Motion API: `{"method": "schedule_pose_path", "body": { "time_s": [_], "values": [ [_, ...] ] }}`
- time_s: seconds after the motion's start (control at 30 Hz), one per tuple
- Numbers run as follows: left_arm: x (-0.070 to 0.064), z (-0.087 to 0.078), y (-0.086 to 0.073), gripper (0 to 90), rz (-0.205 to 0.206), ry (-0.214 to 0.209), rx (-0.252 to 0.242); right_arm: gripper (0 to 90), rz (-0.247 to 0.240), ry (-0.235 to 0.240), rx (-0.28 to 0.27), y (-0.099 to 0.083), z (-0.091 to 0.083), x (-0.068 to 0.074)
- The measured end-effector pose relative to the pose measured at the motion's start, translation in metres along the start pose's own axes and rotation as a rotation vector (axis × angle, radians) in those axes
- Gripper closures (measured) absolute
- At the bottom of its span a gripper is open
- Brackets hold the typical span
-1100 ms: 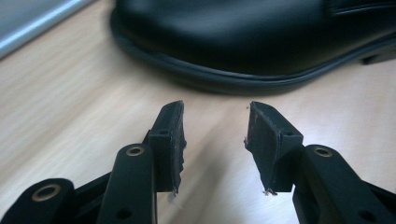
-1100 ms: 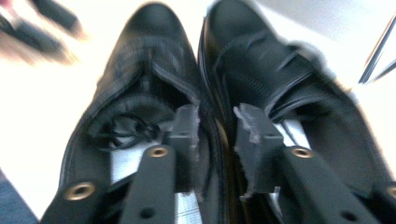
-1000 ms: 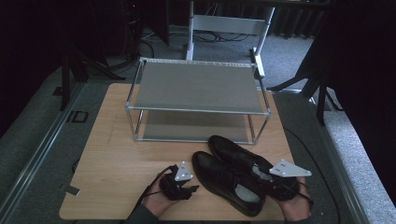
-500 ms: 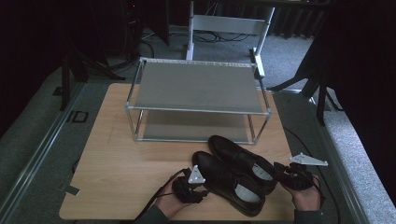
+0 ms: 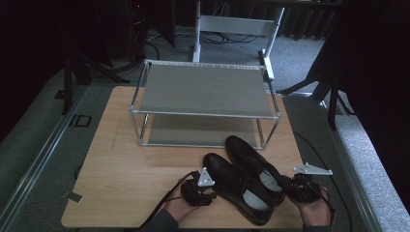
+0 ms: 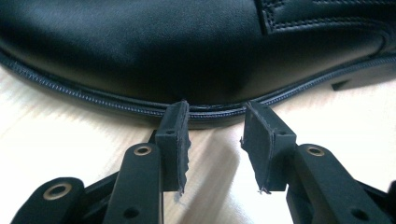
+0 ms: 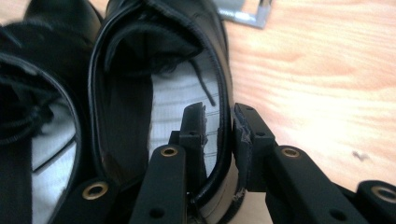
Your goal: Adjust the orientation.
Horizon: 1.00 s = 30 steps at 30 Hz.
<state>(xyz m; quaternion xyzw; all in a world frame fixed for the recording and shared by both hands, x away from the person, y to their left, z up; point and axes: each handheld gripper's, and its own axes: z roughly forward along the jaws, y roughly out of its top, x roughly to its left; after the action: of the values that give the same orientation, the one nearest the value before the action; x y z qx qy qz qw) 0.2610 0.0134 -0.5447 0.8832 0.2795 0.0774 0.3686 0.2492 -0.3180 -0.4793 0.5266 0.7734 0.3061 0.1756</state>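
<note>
Two black leather shoes lie side by side on the wooden table (image 5: 130, 174), toes pointing away. My left gripper (image 5: 211, 193) is open beside the nearer shoe (image 5: 237, 188). In the left gripper view my left gripper (image 6: 215, 121) has its tips just short of that shoe's sole seam (image 6: 187, 46), nothing between them. My right gripper (image 5: 289, 186) is at the heel of the farther shoe (image 5: 251, 159). In the right gripper view my right gripper (image 7: 219, 121) straddles this shoe's heel wall (image 7: 226, 93), one jaw inside and one outside, with a slim gap still showing on the inner side.
A two-shelf metal rack (image 5: 203, 89) stands at the back of the table, both shelves bare. A white chair frame (image 5: 232, 24) is behind it on the floor. Bare wood lies to the left of the shoes.
My left gripper has slid right along the table to the nearer shoe's side. My right gripper has shifted right and back, settling at the farther shoe's heel. The shoes have hardly moved.
</note>
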Motion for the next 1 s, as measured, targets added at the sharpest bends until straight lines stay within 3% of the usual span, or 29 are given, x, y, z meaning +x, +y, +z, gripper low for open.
{"method": "schedule_pose_path", "body": {
  "time_s": [0.07, 0.1, 0.2, 0.33, 0.43, 0.53, 0.67, 0.8, 0.9, 1.0],
  "values": [
    [-0.002, 0.000, 0.001, 59.7, 0.002, 0.002, 0.003, 74.9, 0.013, -0.003, 0.005, -0.003, -0.001, -0.002],
    [-0.004, -0.001, 0.001, 61.5, 0.005, -0.030, 0.000, 74.9, 0.021, -0.004, 0.007, -0.004, 0.000, -0.005],
    [-0.017, 0.000, 0.002, 60.9, 0.044, -0.048, 0.002, 74.3, 0.043, 0.033, -0.004, -0.006, 0.001, -0.012],
    [-0.032, 0.002, 0.007, 60.9, 0.100, -0.093, -0.002, 81.8, -0.009, 0.012, 0.011, -0.004, -0.001, -0.010],
    [-0.039, 0.007, 0.010, 61.3, 0.135, -0.118, 0.016, 83.0, -0.028, 0.029, 0.024, -0.004, -0.003, -0.011],
    [-0.040, 0.011, 0.012, 63.4, 0.146, -0.140, 0.025, 83.1, -0.014, 0.046, 0.014, -0.006, -0.003, -0.013],
    [-0.034, 0.011, 0.014, 66.9, 0.120, -0.175, 0.027, 83.0, -0.002, 0.031, 0.005, -0.004, -0.004, -0.009],
    [-0.034, 0.012, 0.014, 67.8, 0.122, -0.173, 0.027, 82.4, 0.024, 0.026, -0.002, -0.005, -0.003, -0.009],
    [-0.035, 0.012, 0.013, 67.4, 0.128, -0.171, 0.027, 76.0, 0.030, 0.028, -0.006, -0.005, -0.002, -0.012],
    [-0.036, 0.011, 0.012, 65.0, 0.138, -0.171, 0.023, 67.2, 0.006, 0.032, -0.013, -0.004, -0.004, -0.012]
  ]
}}
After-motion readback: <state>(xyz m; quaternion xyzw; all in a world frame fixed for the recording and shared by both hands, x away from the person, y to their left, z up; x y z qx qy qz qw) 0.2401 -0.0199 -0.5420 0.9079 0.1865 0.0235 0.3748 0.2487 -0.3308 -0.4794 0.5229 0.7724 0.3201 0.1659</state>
